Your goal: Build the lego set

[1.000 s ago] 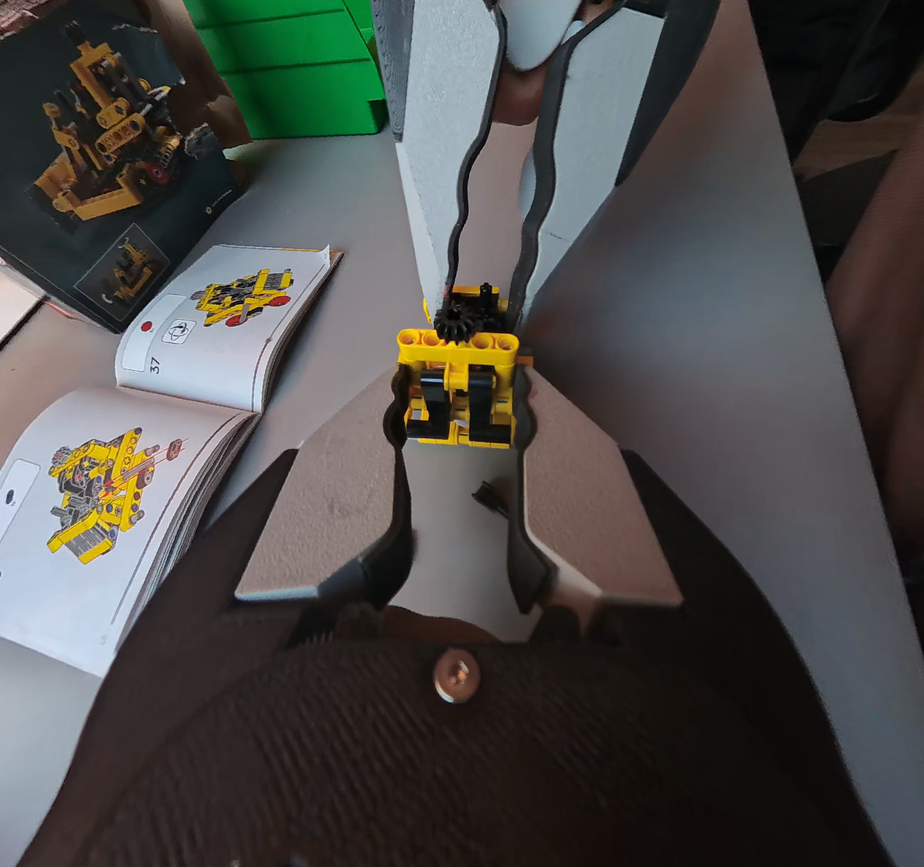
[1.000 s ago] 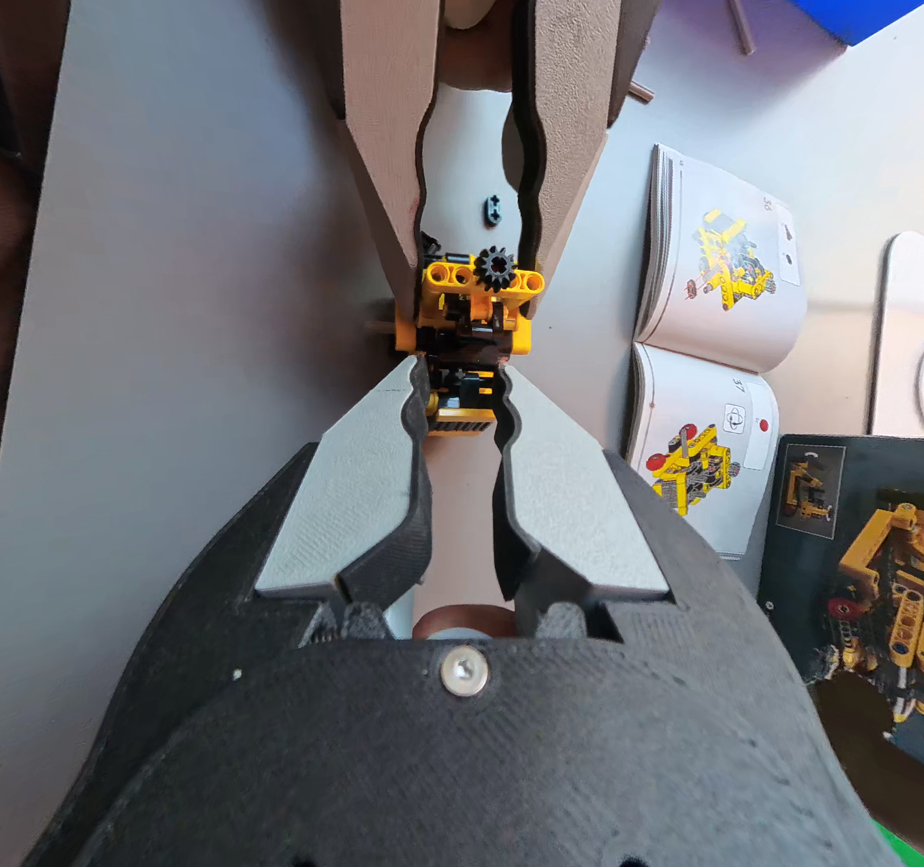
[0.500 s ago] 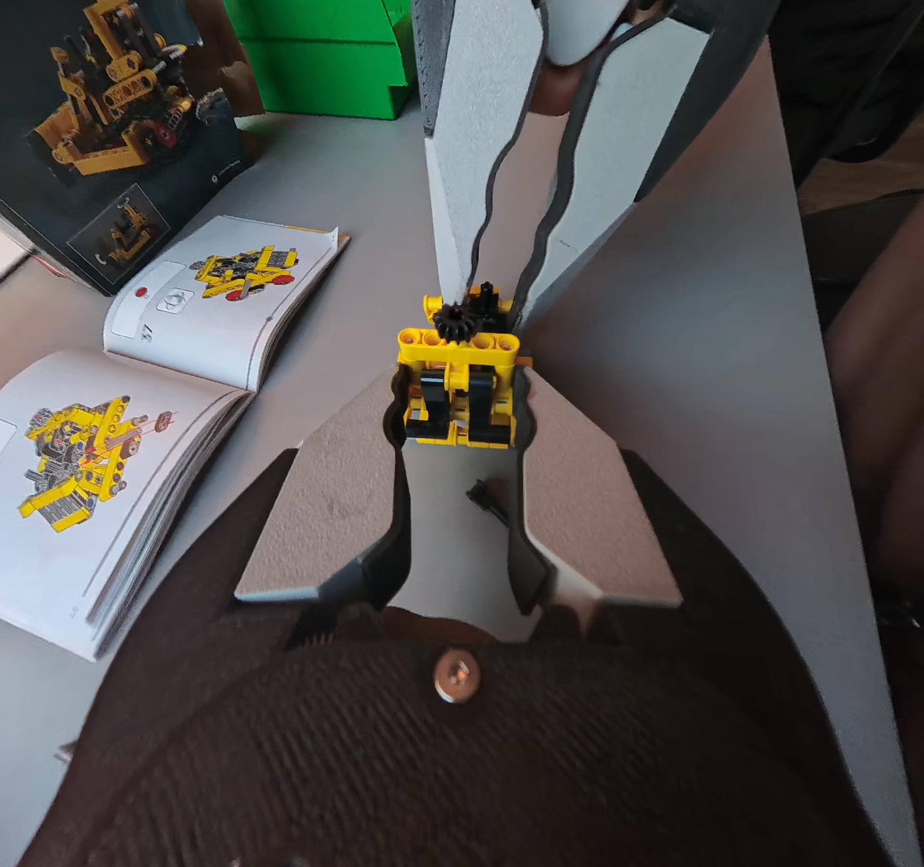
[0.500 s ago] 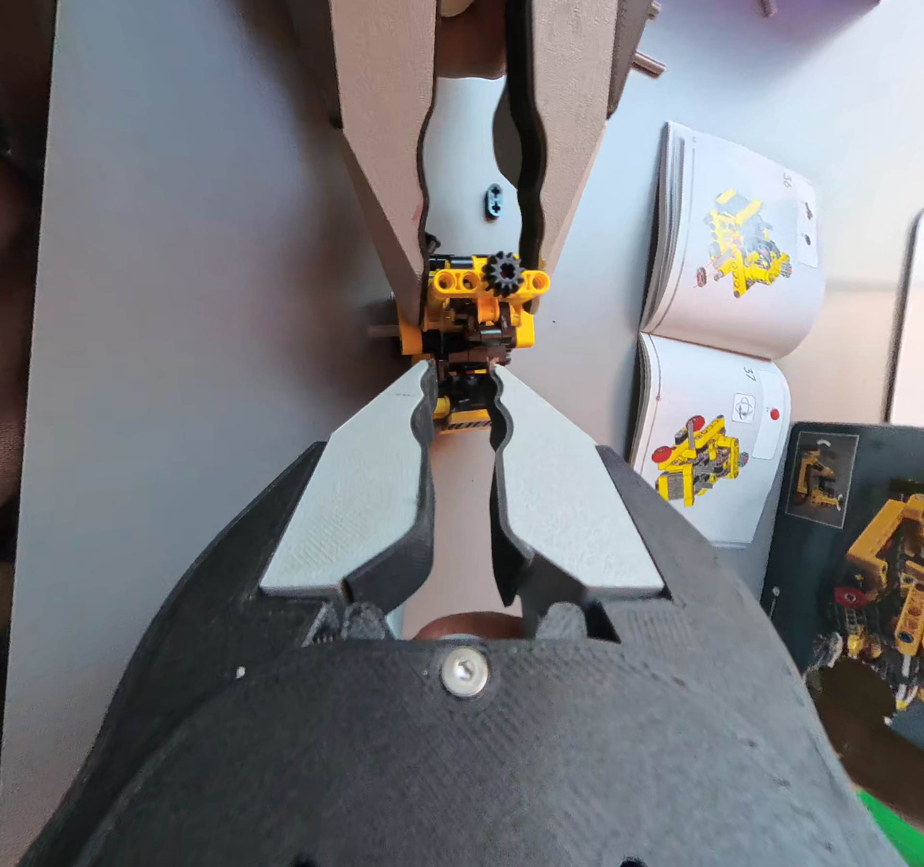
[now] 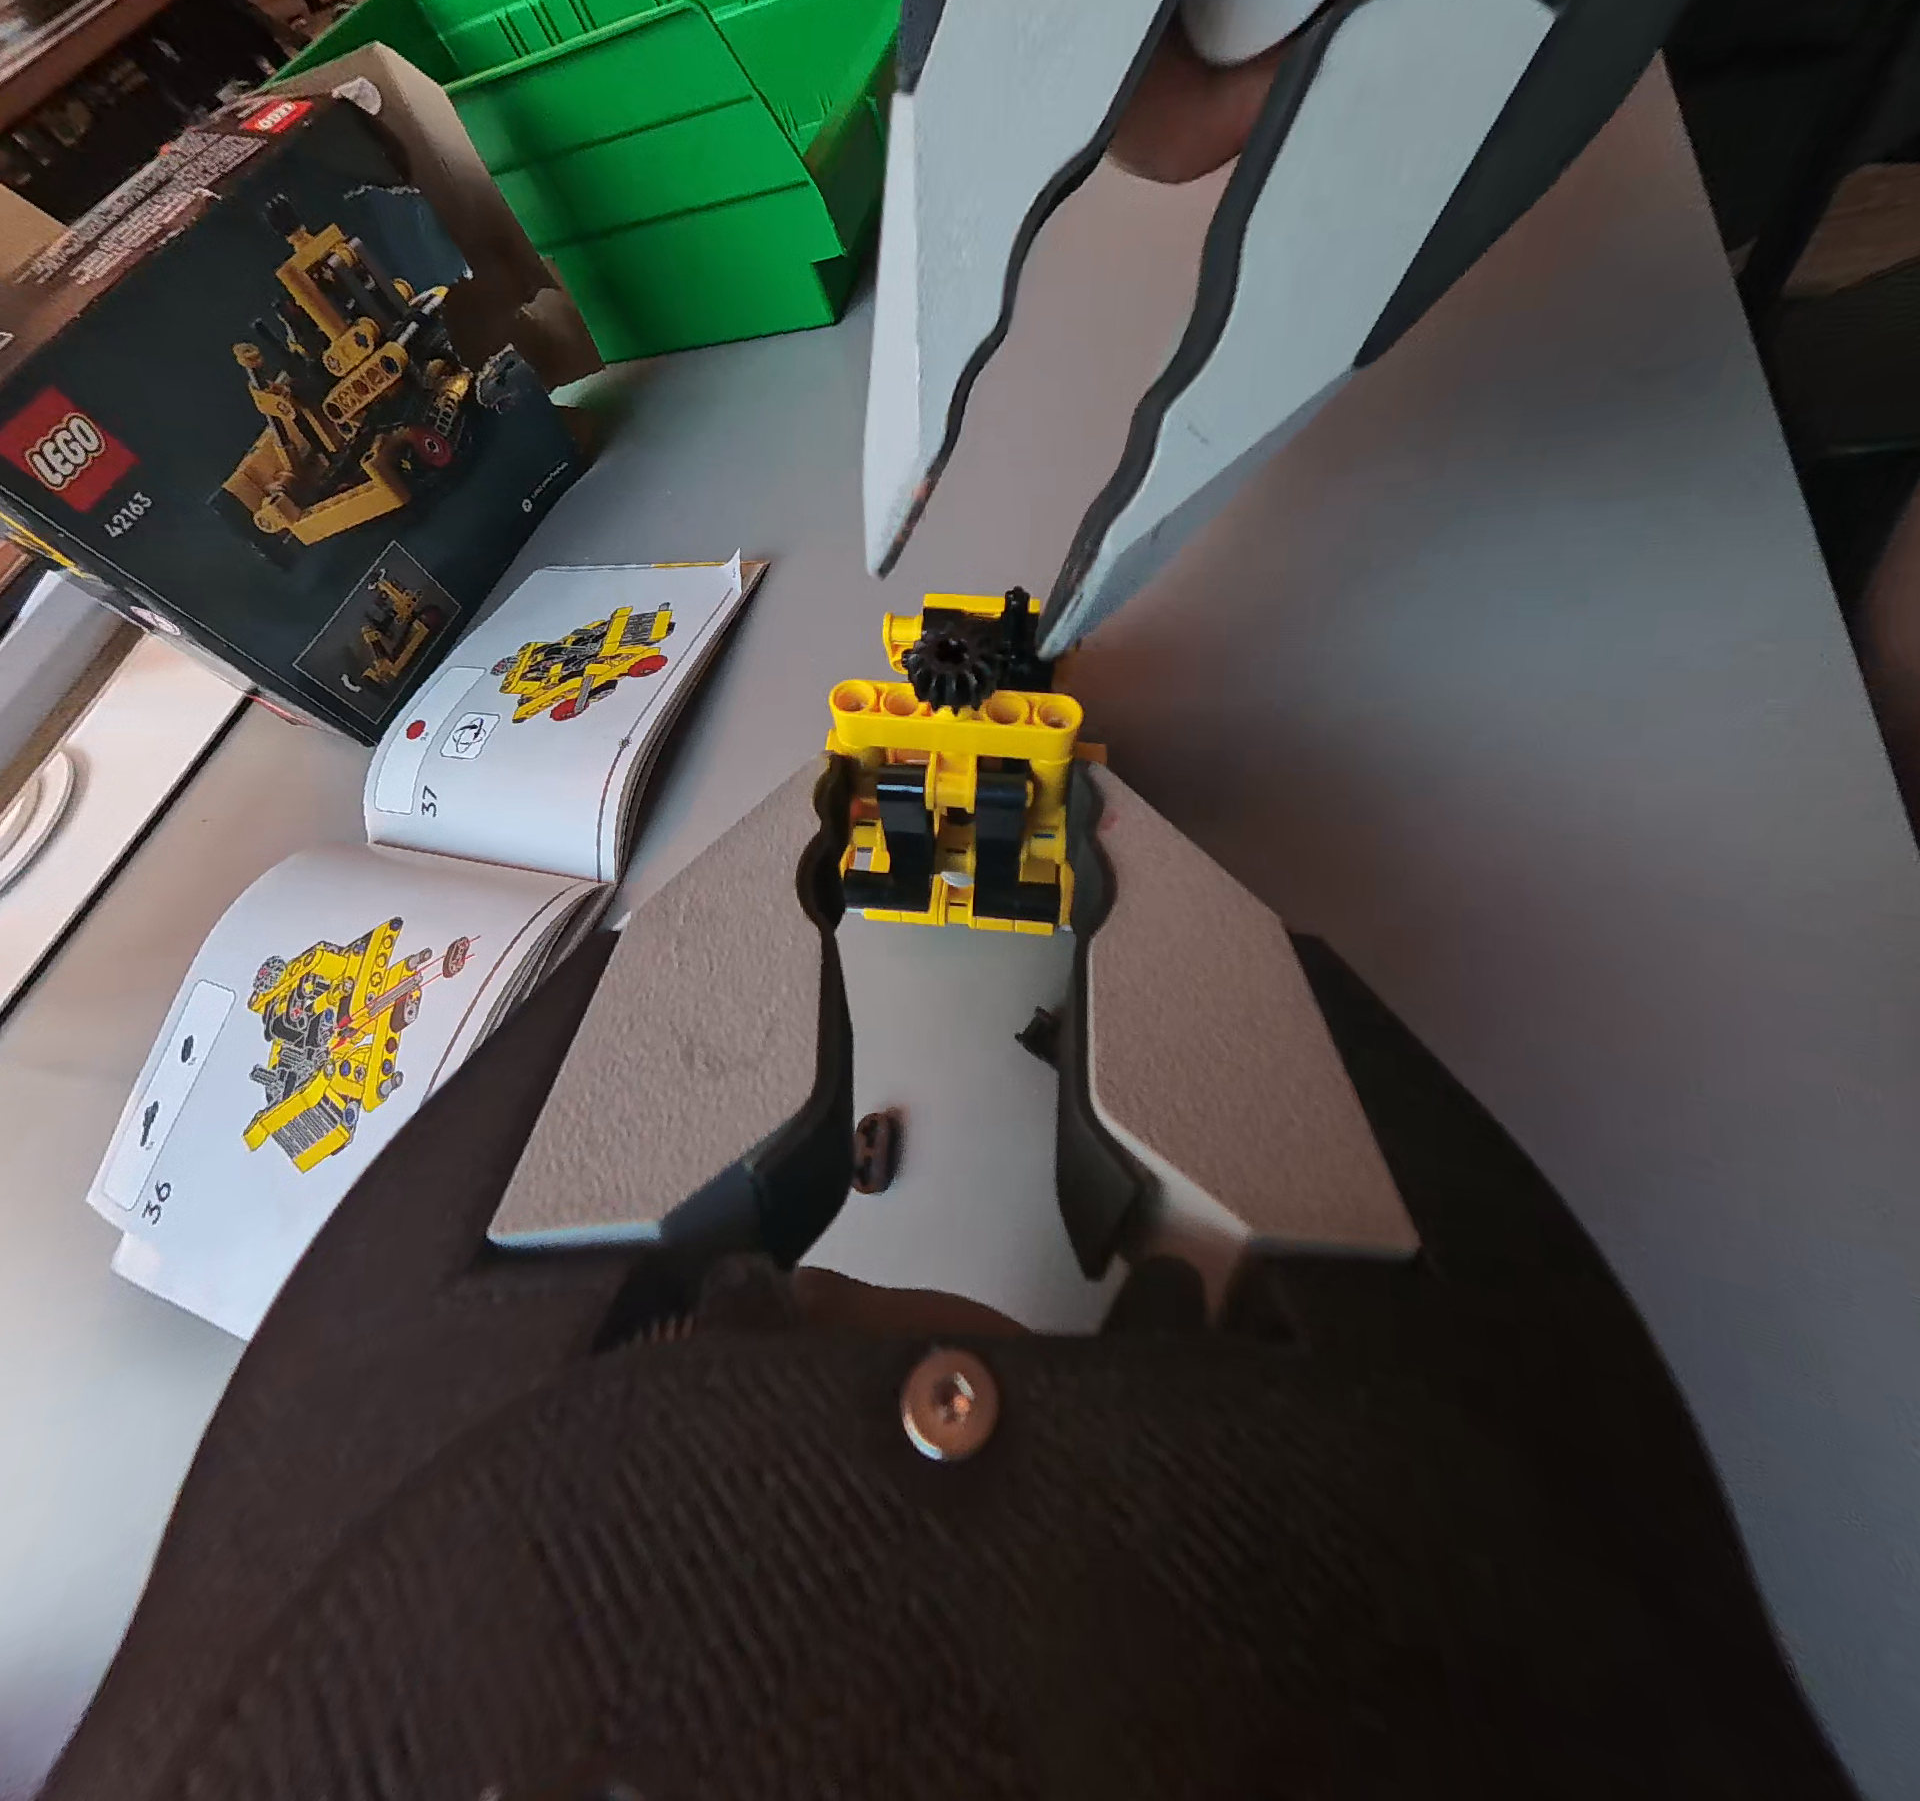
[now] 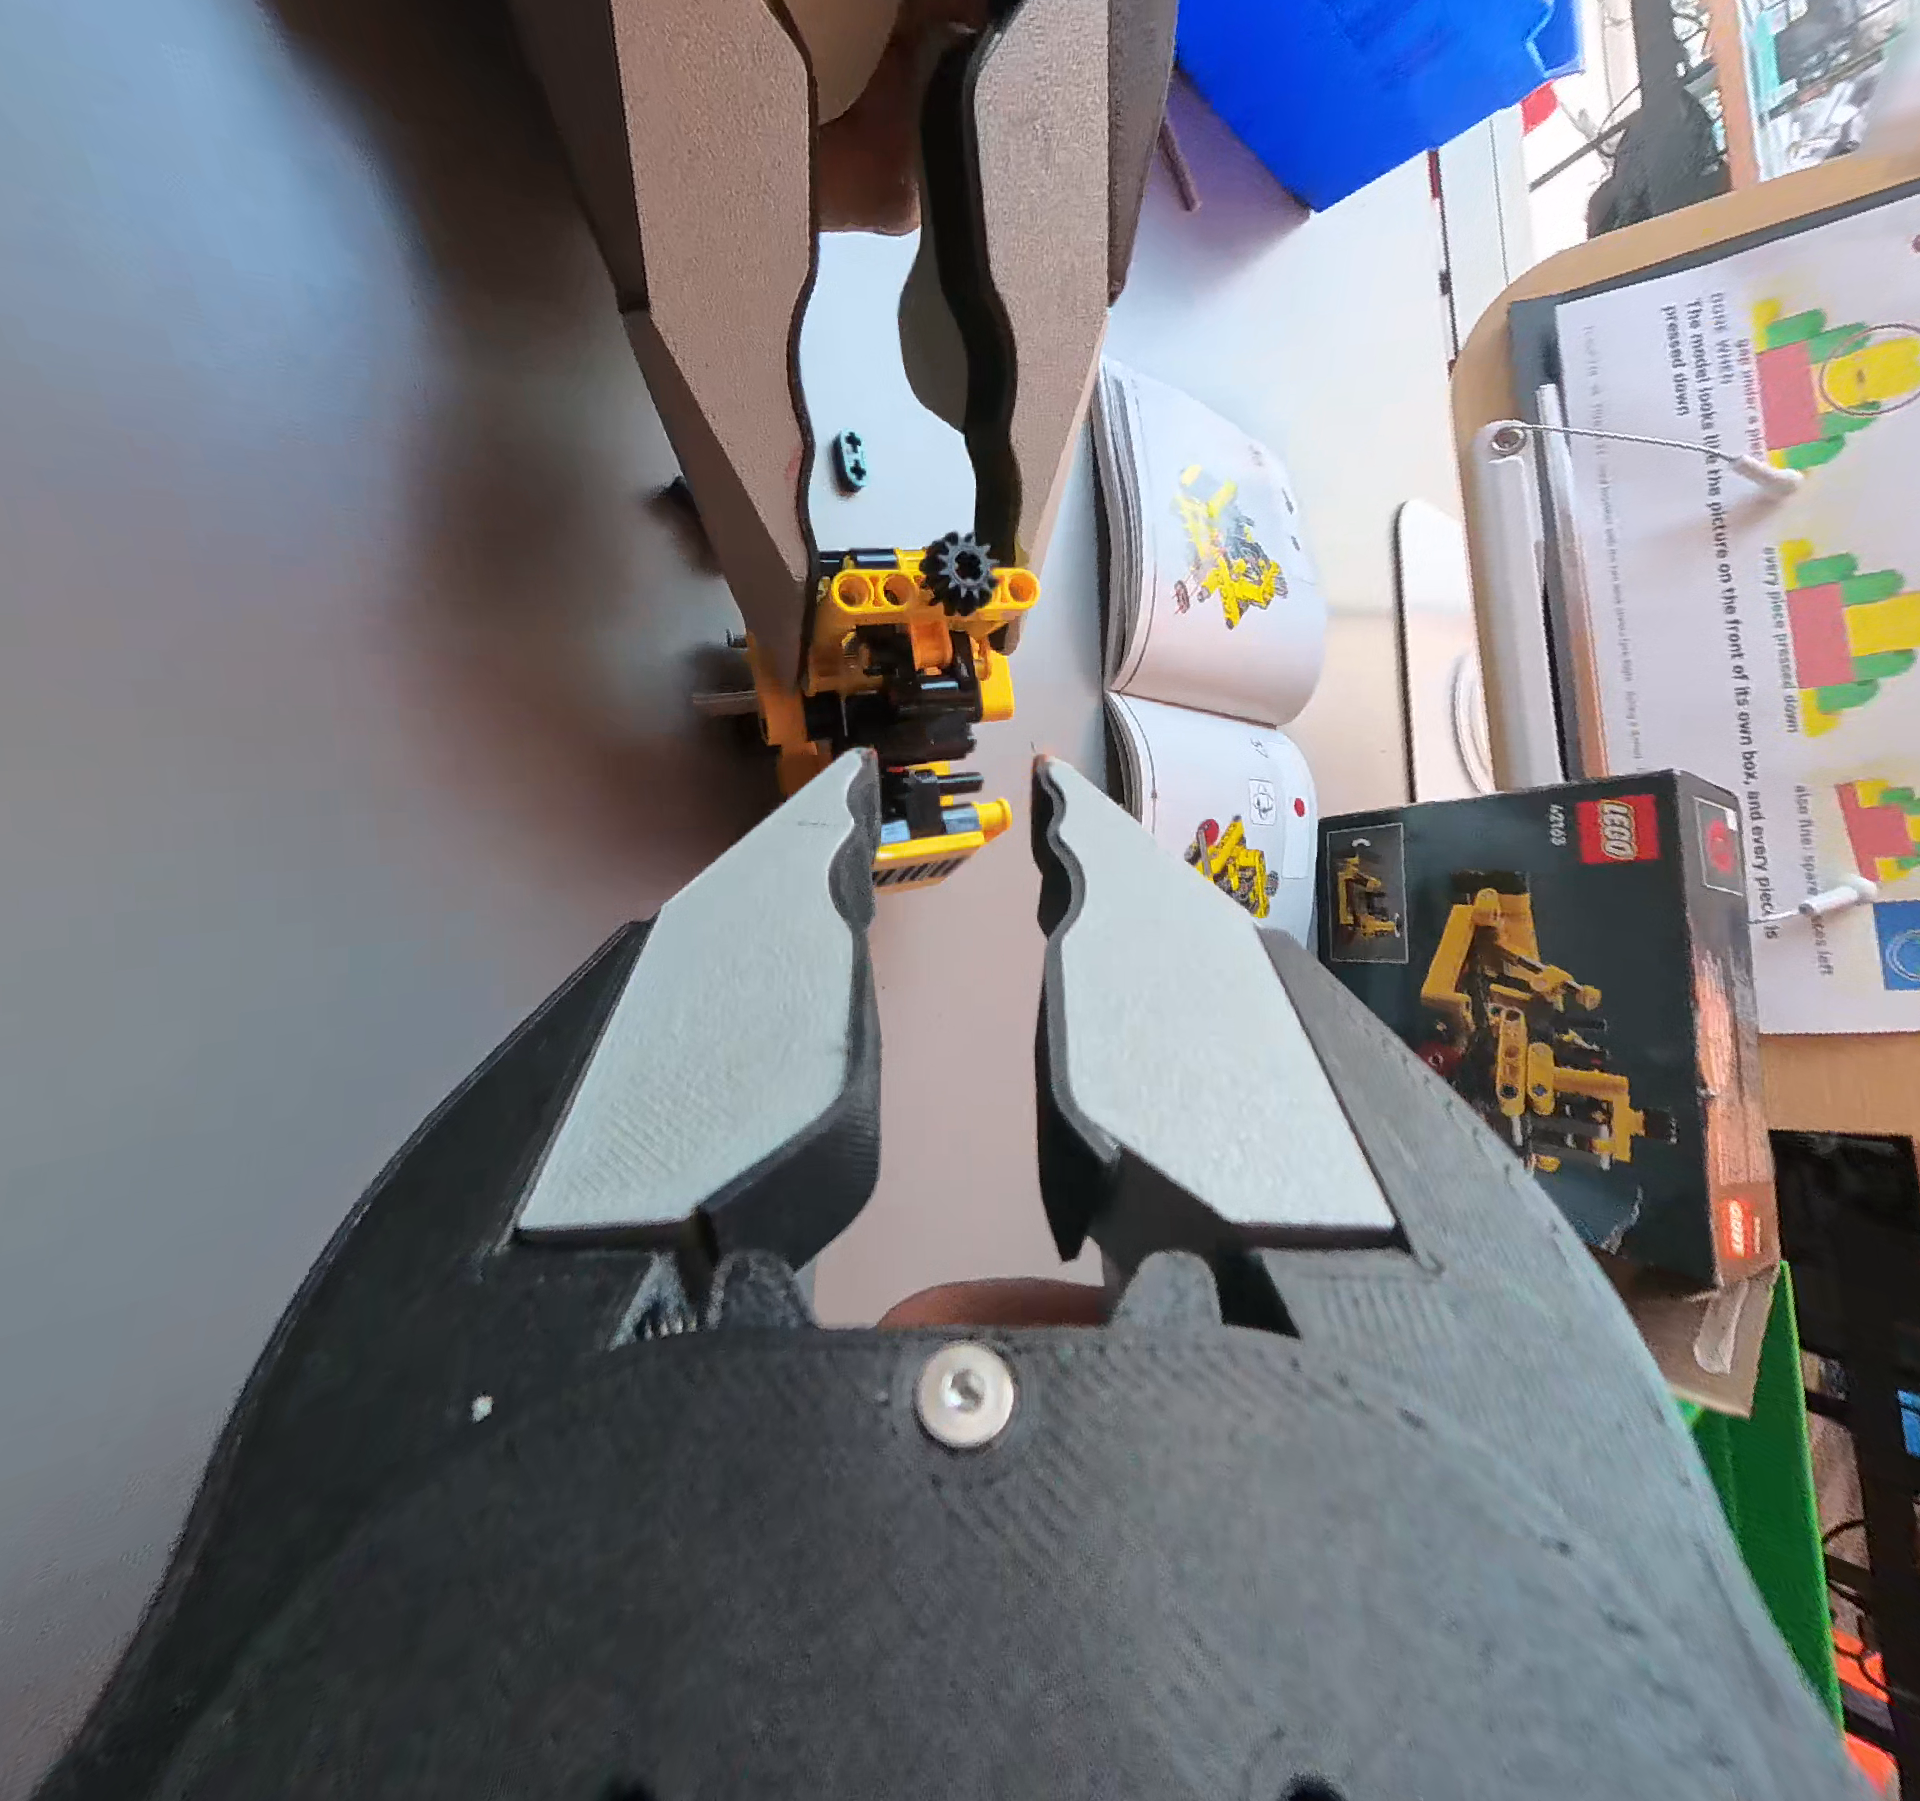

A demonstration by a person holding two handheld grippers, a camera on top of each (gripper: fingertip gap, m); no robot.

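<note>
- The open instruction booklet (image 5: 499,816) lies toward the surface's (image 5: 1455,816) left edge, for reference.
- The left hand-held gripper (image 5: 951,847) pinches the yellow Lego model (image 5: 951,816) mid-surface, steadying it.
- The right hand-held gripper (image 6: 951,816) is spread, one fingertip (image 5: 1060,629) beside the black gear (image 5: 948,662).

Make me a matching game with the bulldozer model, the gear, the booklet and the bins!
Things:
1. lego model
2. gear
3. instruction booklet
4. storage bins

Descriptions:
A. green, at the table's far side
B. black, on the yellow beam with holes
C. lying open on the table
D. gripped by the left gripper

Pairs: 1-D, 2-B, 3-C, 4-A
</note>
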